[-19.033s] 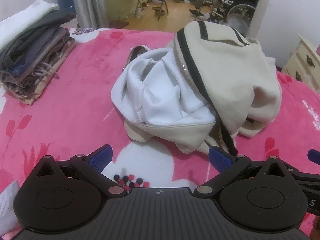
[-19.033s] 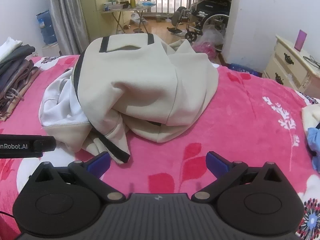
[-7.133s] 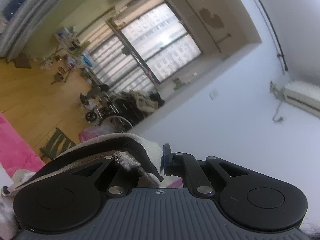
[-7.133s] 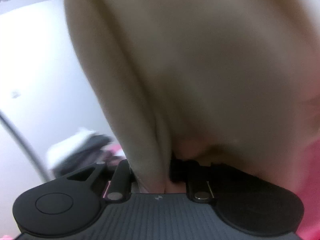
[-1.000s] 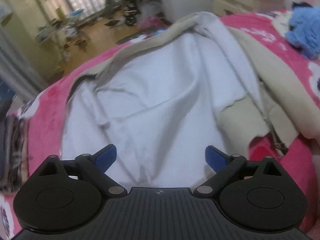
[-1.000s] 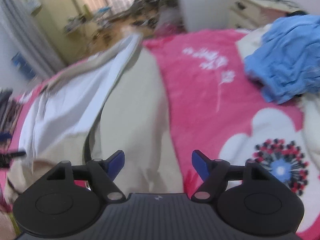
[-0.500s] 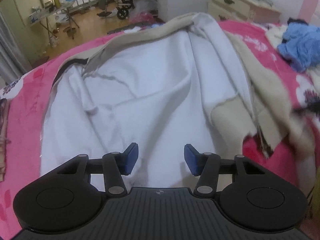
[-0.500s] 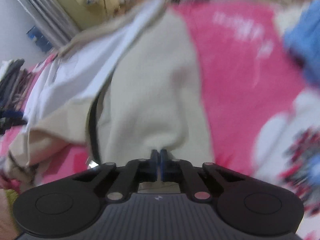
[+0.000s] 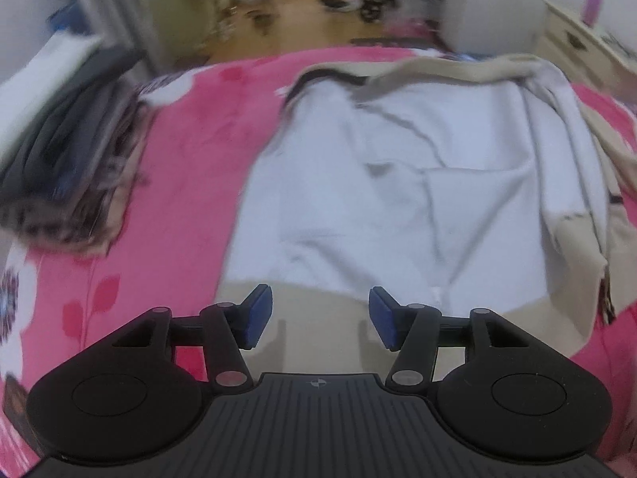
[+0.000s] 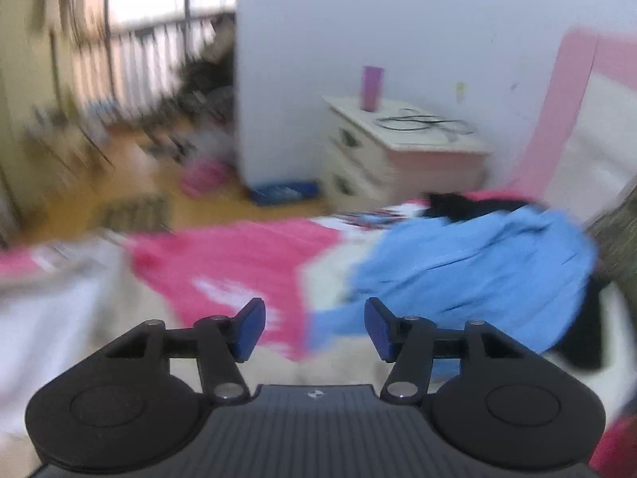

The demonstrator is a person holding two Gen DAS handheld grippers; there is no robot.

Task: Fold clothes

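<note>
we see the cream zip jacket with white fleece lining (image 9: 398,183) spread lining-up on the pink floral bed (image 9: 191,151). soft, light, floppy; we'd pinch hem corners. left gripper (image 9: 320,312) and right gripper (image 10: 314,324) jaws released, holding nothing.

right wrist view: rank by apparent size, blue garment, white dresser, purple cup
1. blue garment: largest in frame, though it lies nearest the camera, which inflates it.
2. white dresser: clearly smaller in frame, but farther off, so its true size against the garment is unsure.
3. purple cup: smallest, standing on the dresser top.
</note>
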